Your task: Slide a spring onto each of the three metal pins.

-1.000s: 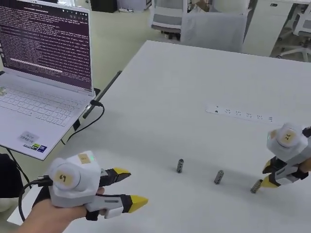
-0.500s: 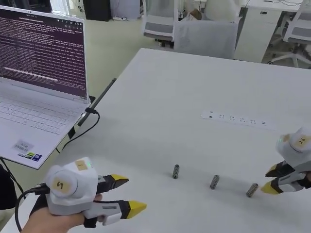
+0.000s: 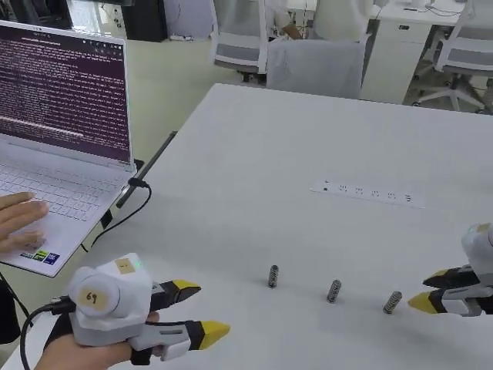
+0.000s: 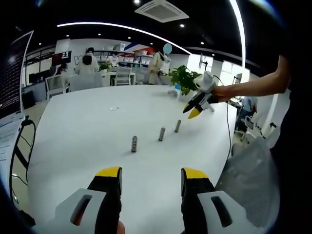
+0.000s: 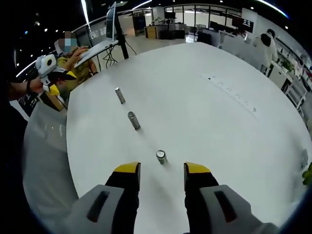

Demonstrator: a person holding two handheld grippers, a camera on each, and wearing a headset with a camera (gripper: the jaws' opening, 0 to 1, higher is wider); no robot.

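- My left gripper [image 3: 202, 310] hovers over the near side of the white table [image 3: 254, 177], with its jaws apart and nothing between them.
- My right gripper [image 3: 427, 289] is released and empty as well, its tips just beside the right spring [image 3: 392, 302].
- The left spring [image 3: 273, 276], middle spring [image 3: 333, 290] and right spring stand in a row between my grippers.
- A hand [image 3: 19, 220] rests on the laptop [image 3: 62, 116].

Bright, even light from a ceiling strip [image 4: 238, 24] leaves the white surface [image 3: 293, 146] almost shadowless and sharp in the head view, while both gripper views bend strongly toward their edges.
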